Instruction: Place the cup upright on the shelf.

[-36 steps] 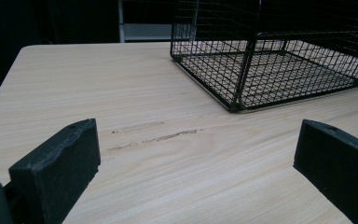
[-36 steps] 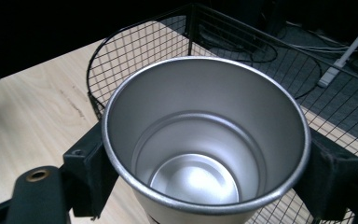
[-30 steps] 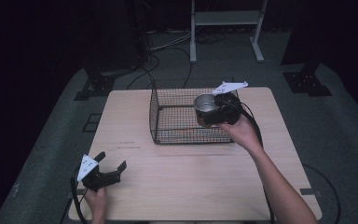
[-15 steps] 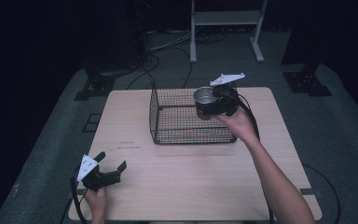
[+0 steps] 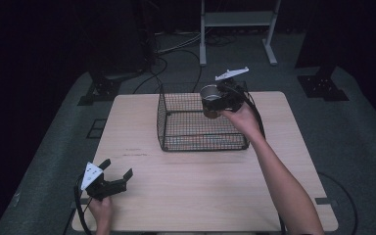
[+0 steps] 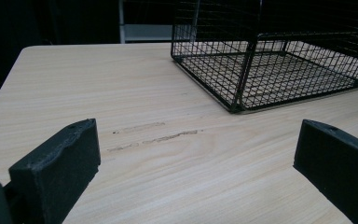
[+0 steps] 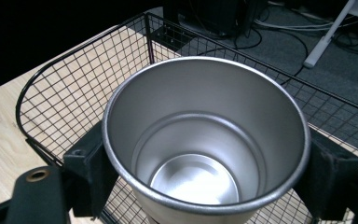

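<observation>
— Over the wire basket [image 5: 200, 128], high view: why's the steel cup [image 5: 209, 98] up in the air?

— My right gripper [image 5: 221, 99] clamps its sides, upright, clear of the mesh. Left gripper [image 5: 108, 178] idles near the table [image 5: 225, 186] edge, jaws apart, empty.

— Left gripper view?

— Jaws wide, nothing btwn, basket ahead.

— Right gripper view?

— Cup rim [image 7: 205, 135] wedged btwn both jaws, empty inside.
</observation>
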The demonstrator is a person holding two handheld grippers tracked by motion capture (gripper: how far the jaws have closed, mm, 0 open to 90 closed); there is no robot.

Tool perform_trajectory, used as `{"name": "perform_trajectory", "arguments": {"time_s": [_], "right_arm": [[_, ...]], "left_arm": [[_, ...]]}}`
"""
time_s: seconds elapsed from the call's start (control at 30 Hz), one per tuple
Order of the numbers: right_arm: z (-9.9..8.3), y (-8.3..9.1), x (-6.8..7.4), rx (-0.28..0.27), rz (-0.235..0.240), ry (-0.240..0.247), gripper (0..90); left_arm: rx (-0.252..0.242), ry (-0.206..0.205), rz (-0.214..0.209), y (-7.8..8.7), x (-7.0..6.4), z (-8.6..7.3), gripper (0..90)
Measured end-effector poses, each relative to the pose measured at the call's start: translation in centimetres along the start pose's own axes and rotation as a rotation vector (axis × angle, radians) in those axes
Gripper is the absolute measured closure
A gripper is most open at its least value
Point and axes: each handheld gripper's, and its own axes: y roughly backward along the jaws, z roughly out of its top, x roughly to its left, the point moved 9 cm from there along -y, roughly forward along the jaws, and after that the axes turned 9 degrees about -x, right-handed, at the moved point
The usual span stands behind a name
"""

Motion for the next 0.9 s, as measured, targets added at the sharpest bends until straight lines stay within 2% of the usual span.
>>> {"name": "perform_trajectory", "arguments": {"time_s": [0.27, 0.33, 0.47, 0.9], "right_arm": [[-0.1, -1.9, -0.8, 0.022, -0.023, -0.021, 18.0], [-0.7, -2.9, -1.3, 0.04, -0.042, -0.024, 18.0], [-1.5, -4.0, -1.7, 0.068, -0.047, -0.046, 17.9], [-3.1, -6.0, -2.8, 0.119, -0.062, -0.081, 17.9]], "left_arm": [[0.003, 0.001, -0.002, 0.0, 0.0, 0.0, 0.0], [0.002, 0.001, -0.002, 0.0, 0.0, 0.0, 0.0], [0.005, -0.001, -0.003, 0.0, 0.0, 0.0, 0.0], [0.001, 0.004, -0.001, 0.0, 0.0, 0.0, 0.0]]}}
